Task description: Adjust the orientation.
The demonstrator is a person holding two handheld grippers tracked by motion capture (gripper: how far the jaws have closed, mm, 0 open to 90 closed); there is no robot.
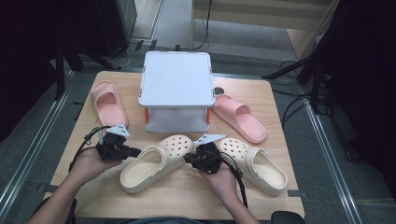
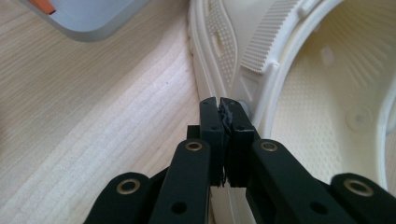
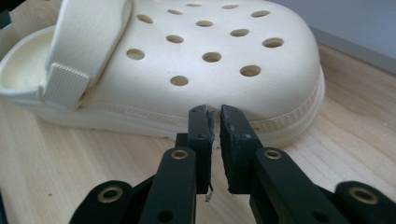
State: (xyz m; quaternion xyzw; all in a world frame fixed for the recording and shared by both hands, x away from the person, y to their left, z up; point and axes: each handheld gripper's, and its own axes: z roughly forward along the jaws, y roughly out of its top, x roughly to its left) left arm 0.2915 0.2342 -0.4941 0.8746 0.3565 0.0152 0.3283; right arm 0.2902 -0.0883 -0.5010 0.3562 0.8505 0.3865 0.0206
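My left gripper (image 1: 134, 151) is pressed together against the heel rim of the left cream clog (image 1: 154, 169); my right gripper (image 1: 187, 158) is nearly closed on nothing beside its toe. The clog looks light, springy foam, so I'd pinch the rim or strap (image 2: 268, 44). The grey box (image 1: 176, 84), pink slides (image 1: 108, 101) and other clog (image 1: 254, 164) crowd around.

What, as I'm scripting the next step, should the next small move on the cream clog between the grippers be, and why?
Probably open the left gripper and bite the strap of the cream clog: its jaws stand shut on nothing beside the strap's pivot, and the right gripper, almost shut and empty, only faces the toe.
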